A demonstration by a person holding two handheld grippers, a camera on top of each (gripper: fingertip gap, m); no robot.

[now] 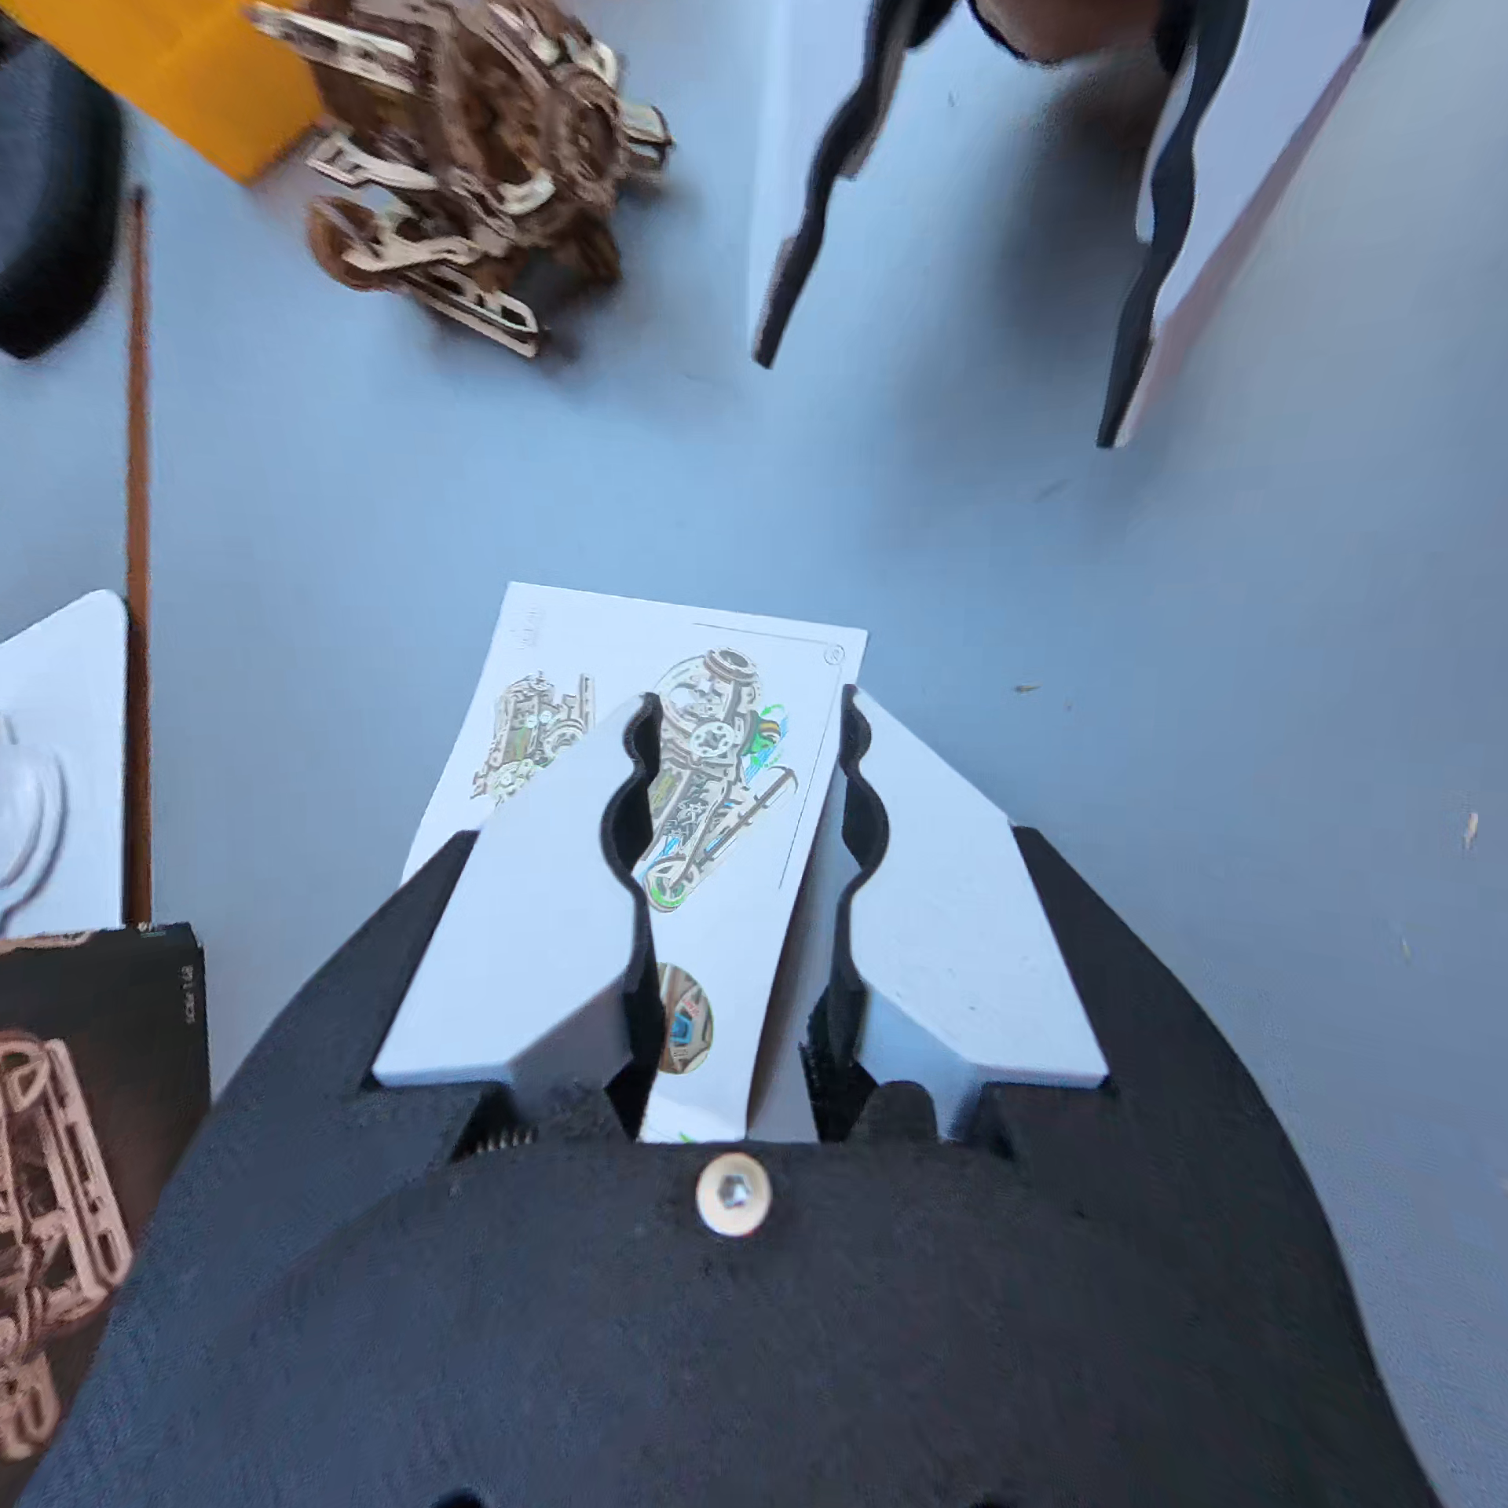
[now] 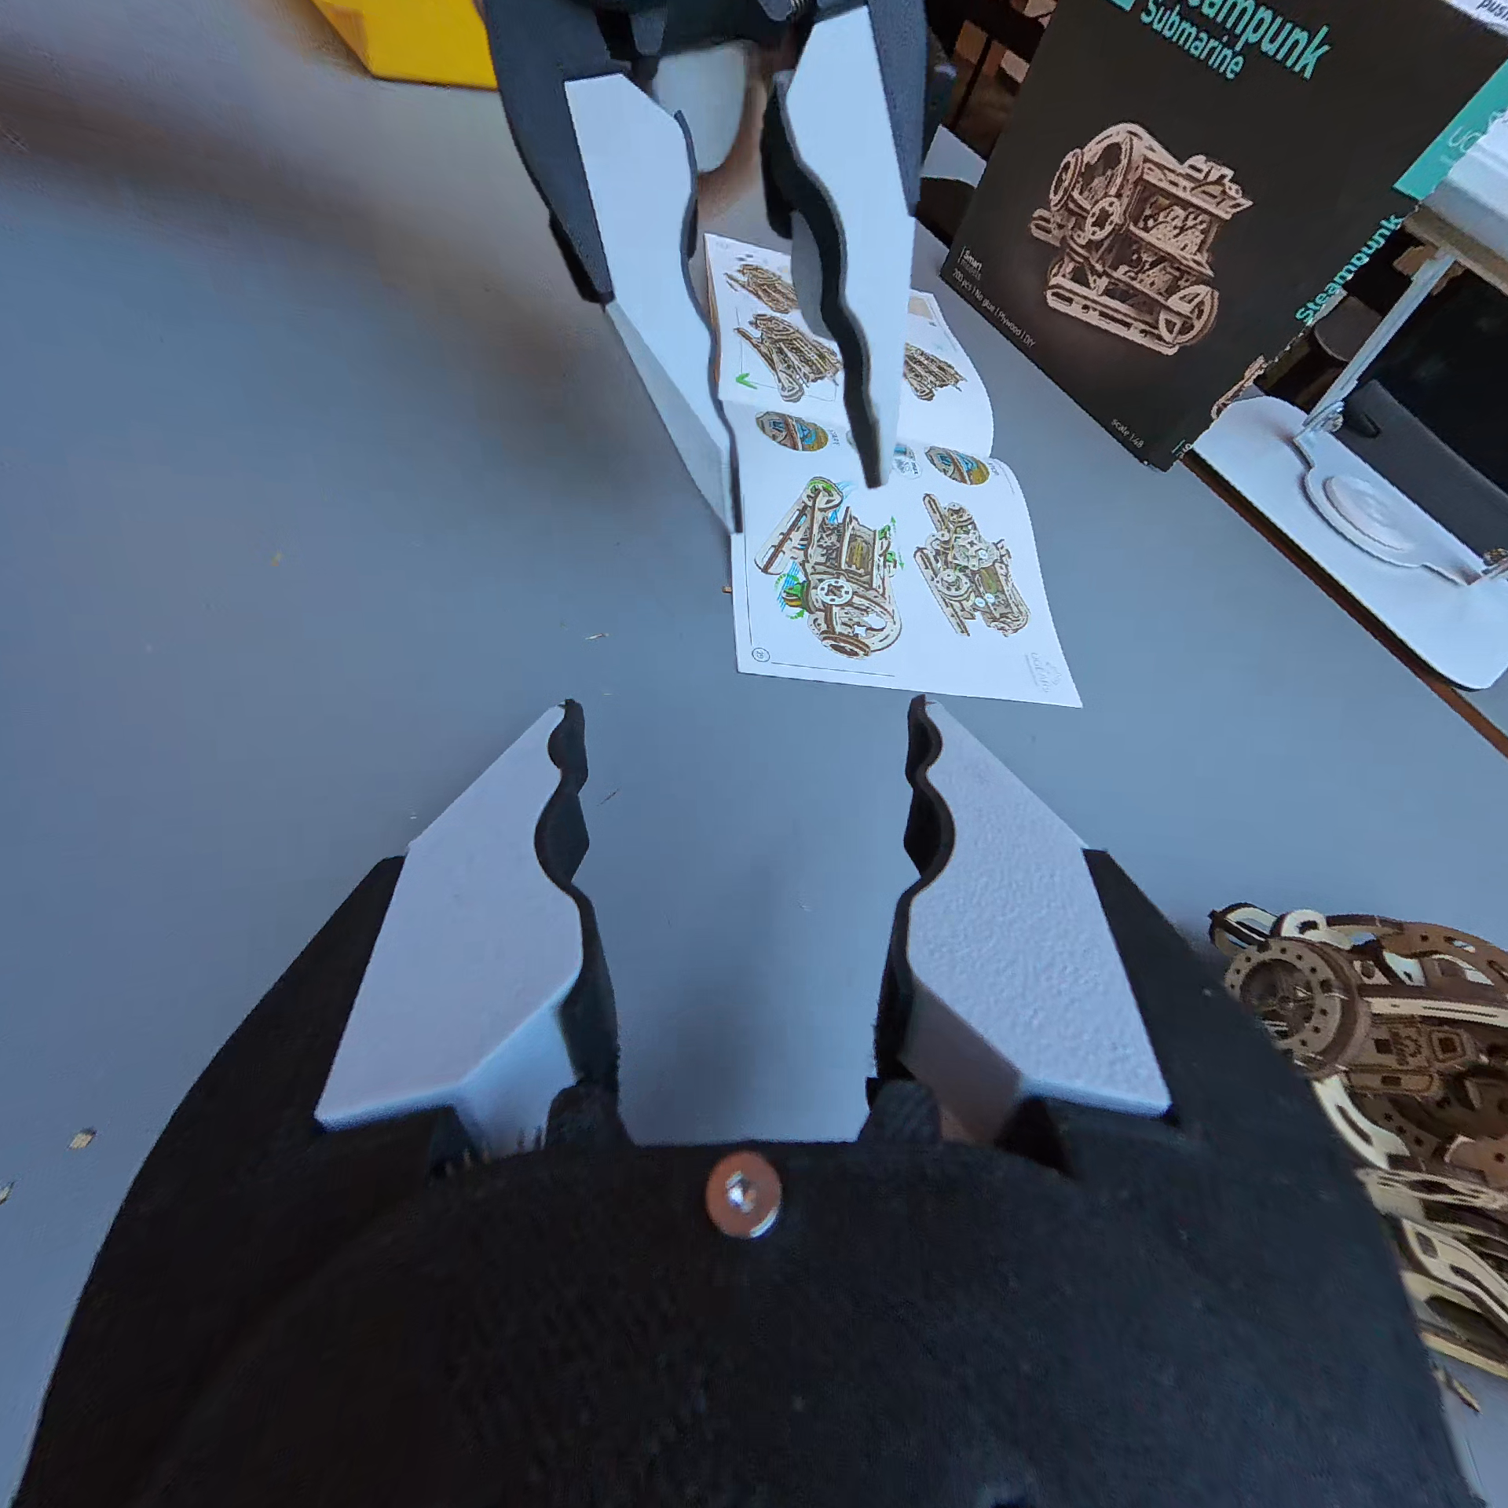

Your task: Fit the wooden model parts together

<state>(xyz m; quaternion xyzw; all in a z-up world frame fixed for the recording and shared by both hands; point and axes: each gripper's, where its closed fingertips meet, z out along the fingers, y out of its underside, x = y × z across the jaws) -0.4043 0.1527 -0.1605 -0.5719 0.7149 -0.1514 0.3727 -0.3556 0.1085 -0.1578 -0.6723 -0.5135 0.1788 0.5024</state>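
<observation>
The wooden model (image 1: 473,163), a brown and pale assembly with gears, lies on the grey table at the far left of the left wrist view. It also shows at the lower right of the right wrist view (image 2: 1387,1102). My left gripper (image 1: 749,698) is open and empty, low over an open instruction booklet (image 1: 571,653). From the right wrist view the left gripper (image 2: 804,502) points down with its tips at the booklet (image 2: 898,587). My right gripper (image 2: 744,708) is open and empty over bare table, with the model to its right. It shows in the left wrist view (image 1: 938,400) at the top right.
A dark product box (image 2: 1142,228) with a picture of the model stands behind the booklet, also seen at the left wrist view's lower left (image 1: 90,1102). A yellow box (image 1: 163,73) sits beside the model. A white base (image 2: 1346,506) lies past the table's edge strip. Some 8 cm of space lies between my two pairs of fingers.
</observation>
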